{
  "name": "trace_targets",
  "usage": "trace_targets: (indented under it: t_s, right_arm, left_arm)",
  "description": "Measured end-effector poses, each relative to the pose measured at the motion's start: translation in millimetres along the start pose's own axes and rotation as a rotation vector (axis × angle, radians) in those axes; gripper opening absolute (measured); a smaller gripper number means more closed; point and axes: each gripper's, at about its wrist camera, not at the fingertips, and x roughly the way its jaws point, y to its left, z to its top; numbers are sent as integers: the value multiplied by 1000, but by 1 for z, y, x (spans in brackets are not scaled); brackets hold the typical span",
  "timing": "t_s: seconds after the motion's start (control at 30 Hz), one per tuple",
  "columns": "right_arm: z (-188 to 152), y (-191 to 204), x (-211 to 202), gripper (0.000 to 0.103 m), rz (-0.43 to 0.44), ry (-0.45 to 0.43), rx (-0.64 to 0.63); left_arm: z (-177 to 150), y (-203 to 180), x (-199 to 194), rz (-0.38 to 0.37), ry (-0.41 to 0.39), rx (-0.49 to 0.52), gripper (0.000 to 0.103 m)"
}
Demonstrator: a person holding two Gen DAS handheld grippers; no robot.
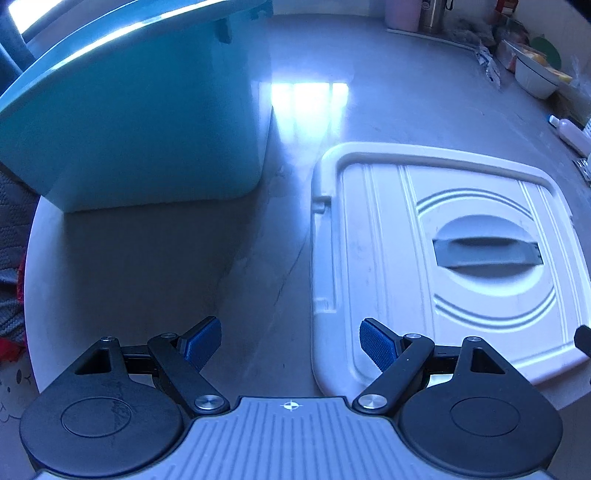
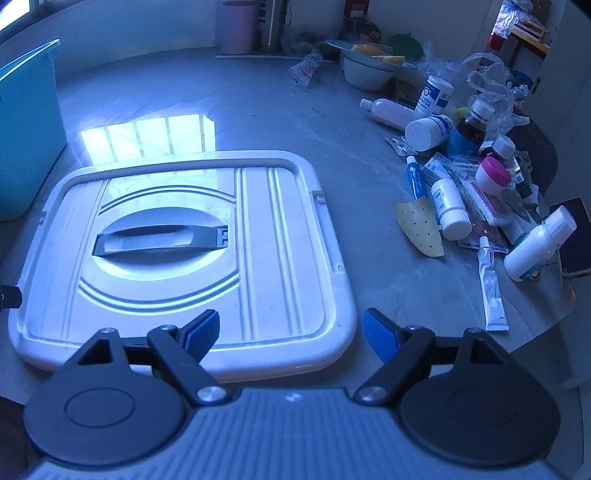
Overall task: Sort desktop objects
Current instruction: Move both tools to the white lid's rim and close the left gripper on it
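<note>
Item, nearest you: left gripper and right gripper, both blue-padded tongs spread wide and empty, hovering over the near corners of the flat white ribbed plastic lid. Teal plastic bin stands left of it; the heap of bottles and tubes lies right. Risks: your right jaw could catch the lid's rim; reaching in could roll bottles off the grey round tabletop.

Window light glares off the grey round table by a pale wall
</note>
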Motion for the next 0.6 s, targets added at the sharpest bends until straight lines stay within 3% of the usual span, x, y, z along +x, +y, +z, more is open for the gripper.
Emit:
trace_targets:
  t_s: [0.6]
  right_arm:
    - [4,-7,11,85,-3,19,13]
  left_arm:
    - [31,3,24,2,51,-21,84]
